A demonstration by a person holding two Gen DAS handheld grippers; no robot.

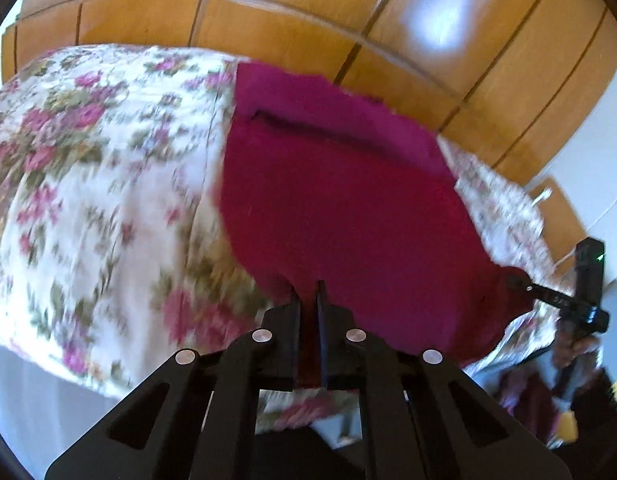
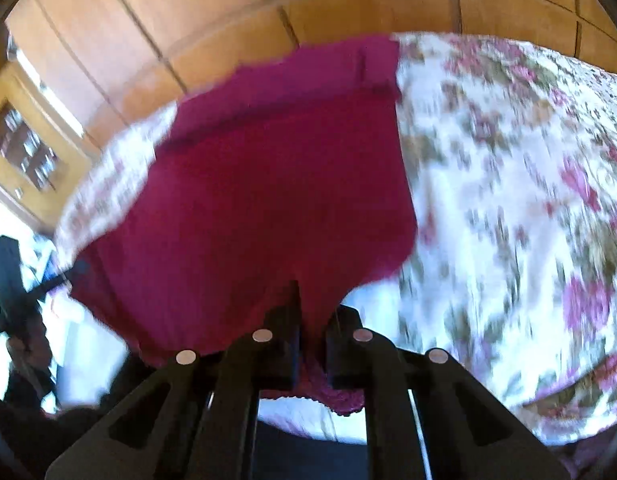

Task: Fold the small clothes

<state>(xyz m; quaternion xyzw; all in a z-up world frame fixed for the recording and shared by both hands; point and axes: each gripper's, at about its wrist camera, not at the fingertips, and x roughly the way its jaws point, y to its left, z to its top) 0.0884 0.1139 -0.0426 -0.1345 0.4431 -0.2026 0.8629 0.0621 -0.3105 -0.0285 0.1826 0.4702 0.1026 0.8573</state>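
The near edge of the red garment (image 1: 340,200) is being pinched by both closed grippers, left (image 1: 308,292) and right (image 2: 314,300), at the bed (image 1: 108,184) edge; thin cloth could be slipped free by uneven lifting.

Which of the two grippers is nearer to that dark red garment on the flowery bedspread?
Neither: both touch it. The left gripper is shut on the dark red garment's near edge at one corner; the right gripper is shut on the same near edge at the other.
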